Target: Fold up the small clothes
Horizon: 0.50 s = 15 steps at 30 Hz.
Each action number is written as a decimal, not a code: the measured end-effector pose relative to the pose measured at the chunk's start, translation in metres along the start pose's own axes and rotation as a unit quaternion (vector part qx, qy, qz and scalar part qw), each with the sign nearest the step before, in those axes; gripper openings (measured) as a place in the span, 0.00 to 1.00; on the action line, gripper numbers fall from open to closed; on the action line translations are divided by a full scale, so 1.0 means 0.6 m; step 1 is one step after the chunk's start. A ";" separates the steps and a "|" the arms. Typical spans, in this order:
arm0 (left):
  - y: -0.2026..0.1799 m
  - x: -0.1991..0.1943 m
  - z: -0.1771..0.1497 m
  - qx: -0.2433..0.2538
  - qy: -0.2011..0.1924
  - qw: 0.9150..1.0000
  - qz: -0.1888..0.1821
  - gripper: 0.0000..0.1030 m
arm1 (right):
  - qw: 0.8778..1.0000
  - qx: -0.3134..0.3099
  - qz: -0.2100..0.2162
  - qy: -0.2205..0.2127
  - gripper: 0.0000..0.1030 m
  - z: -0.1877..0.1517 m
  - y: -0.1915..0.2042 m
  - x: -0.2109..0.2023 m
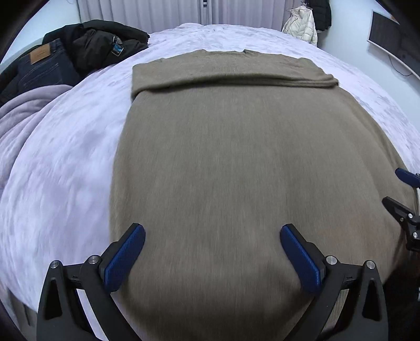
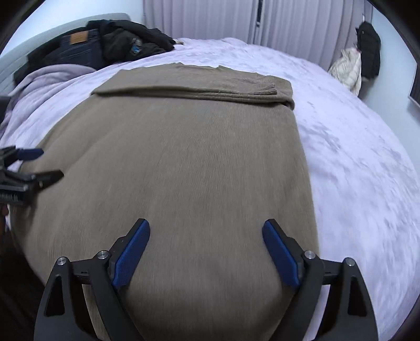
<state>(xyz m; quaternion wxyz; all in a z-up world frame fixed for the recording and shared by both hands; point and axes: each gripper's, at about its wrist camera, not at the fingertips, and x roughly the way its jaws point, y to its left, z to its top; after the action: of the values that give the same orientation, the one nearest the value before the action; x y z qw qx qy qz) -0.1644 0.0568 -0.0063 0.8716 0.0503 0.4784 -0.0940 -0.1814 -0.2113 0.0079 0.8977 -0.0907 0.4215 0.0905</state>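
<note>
An olive-brown knit sweater (image 1: 236,162) lies flat on the lilac bedspread (image 1: 65,170), its sleeves folded across the far end into a band (image 1: 231,76). My left gripper (image 1: 212,230) hovers open over the near left part of the sweater, nothing between its blue pads. In the right wrist view the same sweater (image 2: 183,162) fills the middle, with the sleeve band (image 2: 199,90) at the far end. My right gripper (image 2: 206,225) stands open above the near right part, its jaws wide and empty. Each gripper shows at the edge of the other's view: right gripper (image 1: 405,191), left gripper (image 2: 39,164).
Dark jeans (image 1: 44,65) and a black jacket (image 1: 105,42) are piled at the bed's far left, beside a lilac blanket (image 1: 23,115). A white puffer jacket (image 1: 302,25) hangs by the curtains at the back right. Bare bedspread (image 2: 367,170) lies right of the sweater.
</note>
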 end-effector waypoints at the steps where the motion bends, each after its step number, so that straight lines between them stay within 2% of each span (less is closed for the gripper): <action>1: 0.001 -0.011 -0.018 0.010 0.001 1.000 -0.002 1.00 | 1.000 -0.013 -0.001 -0.006 0.87 -0.023 0.003 -0.017; 4: 0.006 -0.030 -0.037 0.044 0.018 0.999 -0.013 1.00 | 0.998 -0.062 -0.003 -0.013 0.87 -0.062 0.004 -0.045; 7: 0.012 -0.055 -0.005 0.026 0.030 0.999 -0.031 1.00 | 0.996 -0.093 -0.004 0.005 0.88 -0.061 0.012 -0.059; 9: 0.009 -0.076 0.018 0.002 -0.007 0.998 -0.060 1.00 | 0.997 -0.072 0.033 0.000 0.88 -0.034 0.016 -0.071; 10: -0.003 -0.077 0.032 -0.002 -0.021 0.996 -0.081 1.00 | 0.997 -0.058 0.055 -0.022 0.88 -0.015 0.021 -0.079; 11: -0.019 -0.071 0.038 0.003 -0.018 0.996 -0.087 1.00 | 0.995 -0.053 0.075 -0.044 0.88 0.001 0.029 -0.085; 13: -0.057 -0.037 0.041 0.037 0.008 0.997 -0.068 1.00 | 0.991 -0.078 0.096 -0.053 0.88 0.025 0.062 -0.074; 15: -0.077 -0.003 0.025 0.069 0.036 0.997 -0.029 1.00 | 0.988 -0.123 0.084 -0.039 0.88 0.034 0.100 -0.049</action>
<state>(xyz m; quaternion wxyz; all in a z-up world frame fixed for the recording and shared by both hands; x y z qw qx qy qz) -0.1628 0.0089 0.0033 0.8453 0.0995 0.5029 -0.1505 -0.1991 -0.1510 0.0385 0.8847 -0.1609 0.3779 0.2206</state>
